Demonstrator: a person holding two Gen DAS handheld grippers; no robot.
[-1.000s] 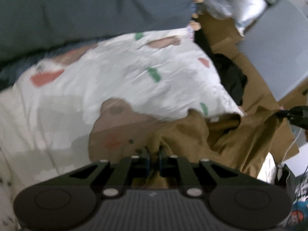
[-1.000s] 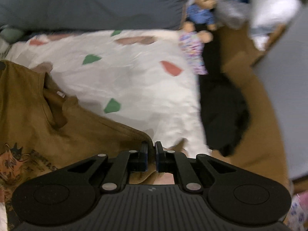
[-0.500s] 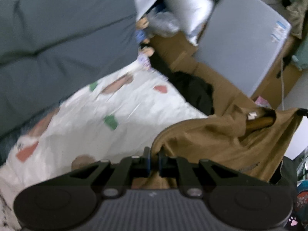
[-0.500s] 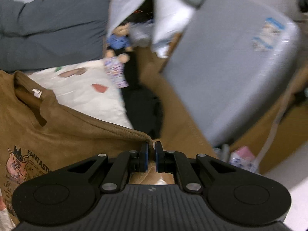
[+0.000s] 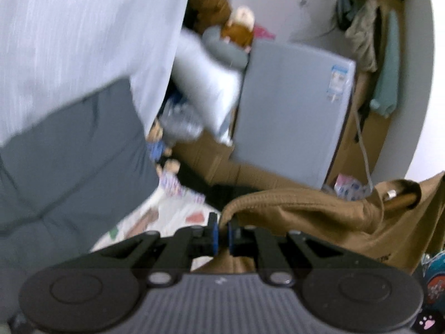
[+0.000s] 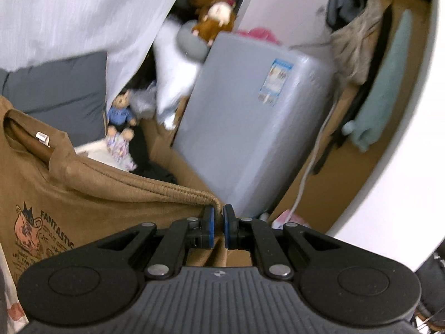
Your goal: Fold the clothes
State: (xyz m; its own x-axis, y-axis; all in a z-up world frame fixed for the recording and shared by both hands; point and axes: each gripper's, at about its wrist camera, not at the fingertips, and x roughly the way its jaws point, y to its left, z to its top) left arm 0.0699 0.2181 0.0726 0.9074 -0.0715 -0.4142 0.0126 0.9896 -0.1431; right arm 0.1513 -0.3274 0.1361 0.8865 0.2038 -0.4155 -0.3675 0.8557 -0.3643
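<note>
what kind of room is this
Most likely a lived-in bedroom: a patterned bedsheet beside a grey cushion, plush toys piled up, and clothes hanging on the wall. Both grippers hold up a brown t-shirt.

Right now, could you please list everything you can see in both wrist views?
T-shirt: one, brown with a cartoon print, hanging between both grippers.
Bedsheet: one, white with coloured patches, below the shirt.
Quilt: one, dark grey, far side of the sheet.
Curtain: one, pale, upper left.
Grey appliance: one, with a blue label, on the brown floor.
Plush toys: two brown ones atop a pile; a small bear in blue lower down.
Hanging clothes: several, beige and teal, right.
Left gripper: black, shut on one shoulder corner.
Right gripper: black, shut on the other.
</note>
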